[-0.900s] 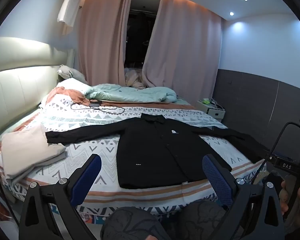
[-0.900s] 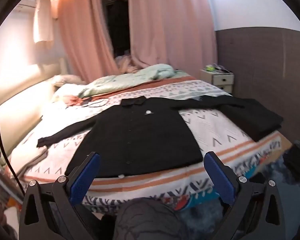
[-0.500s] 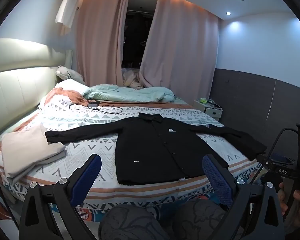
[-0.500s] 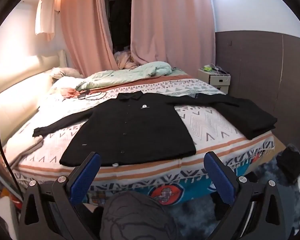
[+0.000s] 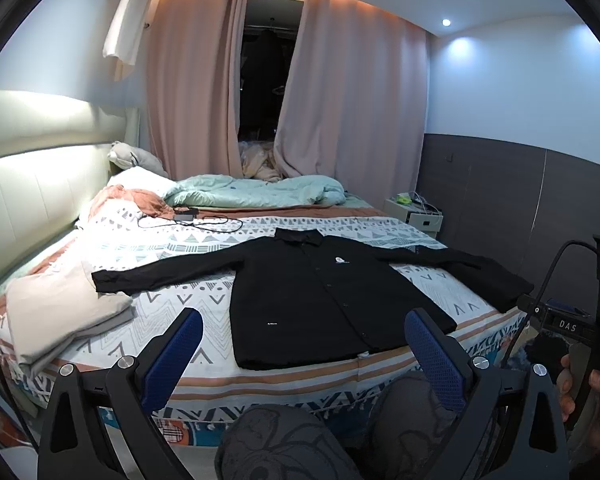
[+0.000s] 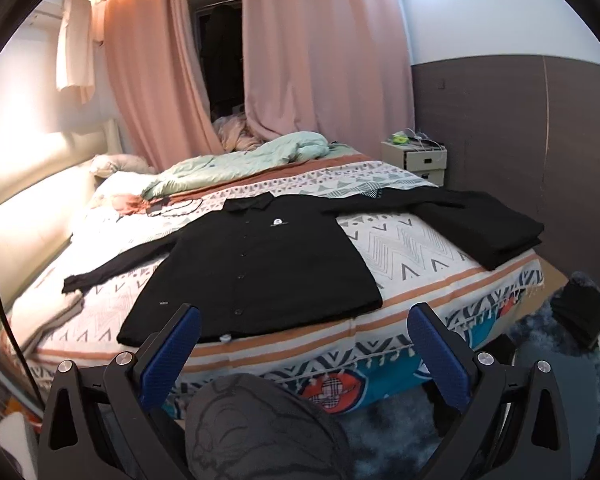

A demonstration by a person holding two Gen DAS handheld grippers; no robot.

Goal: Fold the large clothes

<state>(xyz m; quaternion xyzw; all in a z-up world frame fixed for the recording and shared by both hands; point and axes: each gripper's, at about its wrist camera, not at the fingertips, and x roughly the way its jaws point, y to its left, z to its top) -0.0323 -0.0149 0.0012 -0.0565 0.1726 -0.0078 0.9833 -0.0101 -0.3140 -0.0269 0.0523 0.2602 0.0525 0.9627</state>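
Observation:
A black long-sleeved button shirt [image 5: 320, 296] [image 6: 256, 264] lies flat and face up on the patterned bedspread [image 5: 172, 304] [image 6: 404, 248], sleeves spread to both sides, hem toward me. My left gripper [image 5: 304, 356] hangs open in front of the bed's near edge, nothing between its blue pads. The right gripper [image 6: 304, 354] is open too and empty, held back from the bed above the person's knee [image 6: 260, 432]. The right sleeve end lies over a folded black garment [image 6: 488, 228] at the bed's right corner.
Folded beige clothes [image 5: 56, 316] sit at the bed's left edge. A mint duvet [image 5: 256, 194], pillows and a black cable [image 5: 188, 222] lie at the far side. A white nightstand [image 6: 414, 156] stands by the dark wall. A hand holding the other gripper [image 5: 580, 340] shows at right.
Both grippers have drawn back and risen a little from the bed, so the shirt looks smaller and farther. The jaws stay wide. The shirt has not moved.

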